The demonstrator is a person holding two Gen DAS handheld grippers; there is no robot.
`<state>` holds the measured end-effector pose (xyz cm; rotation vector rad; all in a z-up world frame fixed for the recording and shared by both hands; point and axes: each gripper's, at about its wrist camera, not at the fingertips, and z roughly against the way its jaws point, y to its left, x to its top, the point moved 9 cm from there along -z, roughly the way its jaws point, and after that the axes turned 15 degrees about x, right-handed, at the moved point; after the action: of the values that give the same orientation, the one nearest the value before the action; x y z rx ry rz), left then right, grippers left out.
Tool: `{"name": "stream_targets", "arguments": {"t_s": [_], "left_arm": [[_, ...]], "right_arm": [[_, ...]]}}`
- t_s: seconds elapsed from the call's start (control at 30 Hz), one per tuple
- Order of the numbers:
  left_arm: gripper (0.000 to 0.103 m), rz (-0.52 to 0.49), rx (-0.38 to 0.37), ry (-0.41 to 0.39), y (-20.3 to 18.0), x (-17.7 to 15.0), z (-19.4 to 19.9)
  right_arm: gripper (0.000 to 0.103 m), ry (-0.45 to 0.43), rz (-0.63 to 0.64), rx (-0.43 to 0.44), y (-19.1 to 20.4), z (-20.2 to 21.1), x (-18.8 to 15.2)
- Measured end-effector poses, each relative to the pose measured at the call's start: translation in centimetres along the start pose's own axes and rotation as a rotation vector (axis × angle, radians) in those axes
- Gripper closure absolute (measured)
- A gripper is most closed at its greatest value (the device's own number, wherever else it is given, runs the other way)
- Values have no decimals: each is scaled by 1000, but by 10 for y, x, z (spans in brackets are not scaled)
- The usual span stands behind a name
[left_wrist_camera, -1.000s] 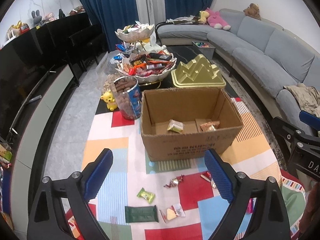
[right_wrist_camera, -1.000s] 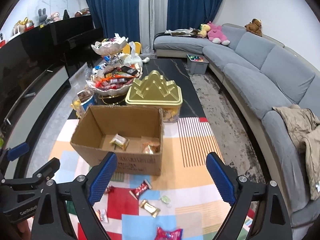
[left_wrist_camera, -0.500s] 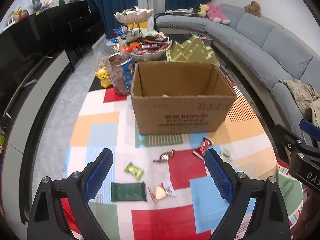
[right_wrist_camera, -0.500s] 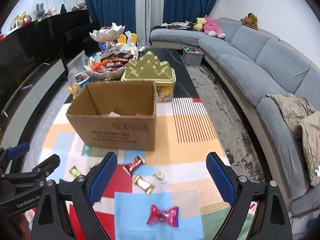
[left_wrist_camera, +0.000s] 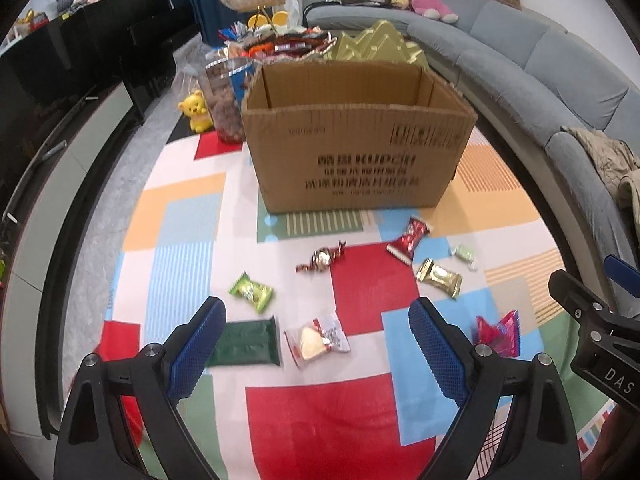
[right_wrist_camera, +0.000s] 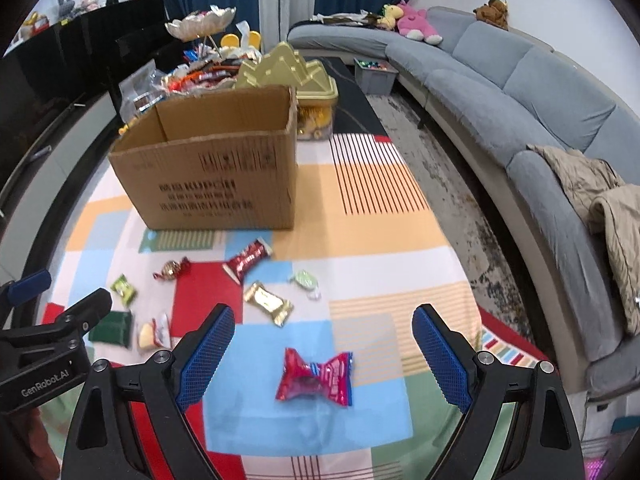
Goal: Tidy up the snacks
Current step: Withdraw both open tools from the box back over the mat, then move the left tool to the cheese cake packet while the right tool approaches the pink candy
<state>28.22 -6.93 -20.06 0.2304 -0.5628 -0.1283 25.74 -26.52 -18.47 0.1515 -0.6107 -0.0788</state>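
Left wrist view: the left gripper gapes wide and empty over a clear packet with a pale wedge snack, the brown cardboard box at 12 o'clock; closing off-centre could also snag the dark green bar at 9 o'clock. Right wrist view: the right gripper, equally wide and empty, frames 1 crinkly pink-red twist-wrapped candy, which may skid across the patchwork mat.

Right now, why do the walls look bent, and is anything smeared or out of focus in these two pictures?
Both views are fisheye, so straight edges bow near the rim and the corners go black. In the left wrist view the cardboard box print is smeared and the dark green packet looks soft. In the right wrist view the pink candy stays fairly clear, while the gold packet is streaked.
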Motion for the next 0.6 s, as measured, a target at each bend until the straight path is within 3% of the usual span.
{"name": "stream_targets", "arguments": {"t_s": [0.6], "left_arm": [[9, -3, 15, 47, -17, -33, -33]], "right_arm": [[12, 64, -45, -20, -21, -32, -31]]}}
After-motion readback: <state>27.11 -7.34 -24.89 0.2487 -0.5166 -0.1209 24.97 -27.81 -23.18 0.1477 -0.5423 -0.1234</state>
